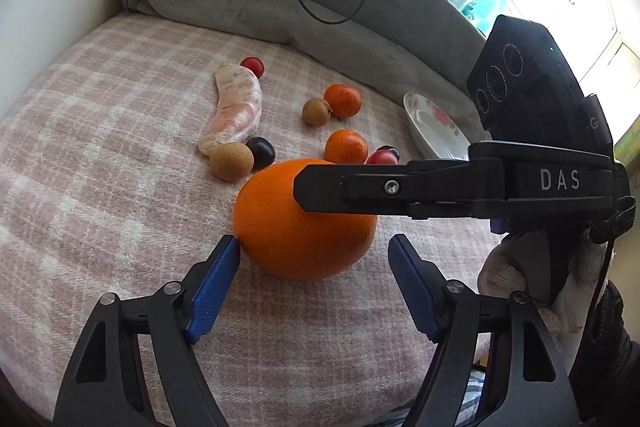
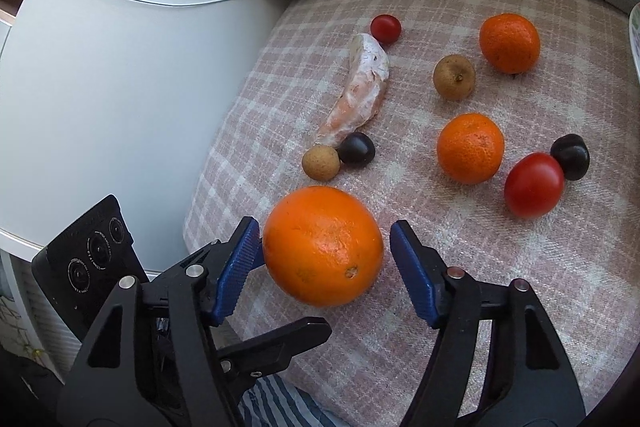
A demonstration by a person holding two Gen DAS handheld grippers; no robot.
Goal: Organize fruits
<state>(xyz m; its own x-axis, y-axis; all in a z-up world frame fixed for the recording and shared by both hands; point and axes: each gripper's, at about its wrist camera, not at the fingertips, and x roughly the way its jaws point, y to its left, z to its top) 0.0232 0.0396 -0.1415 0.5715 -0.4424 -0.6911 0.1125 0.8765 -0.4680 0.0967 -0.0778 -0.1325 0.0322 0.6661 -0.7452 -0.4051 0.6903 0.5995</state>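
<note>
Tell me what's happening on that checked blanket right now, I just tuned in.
Both handheld grippers are closing in on the large round orange lying on the pink checked blanket. The right gripper straddles it with jaws open, one blue pad about touching its side. The left gripper is open too, just in front of it. Nothing is lifted. Two small mandarins, tomatoes, longans and a pomelo segment lie scattered; the floral white dish looks empty.

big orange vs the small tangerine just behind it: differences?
Size: the big orange is clearly larger than the small tangerine.
Position: the big orange sits between the open fingers of the right gripper; the small tangerine lies free on the checked cloth, beside a red tomato.
Skin: the orange looks smoother, the tangerine more speckled.
Shared: both round and orange.
</note>
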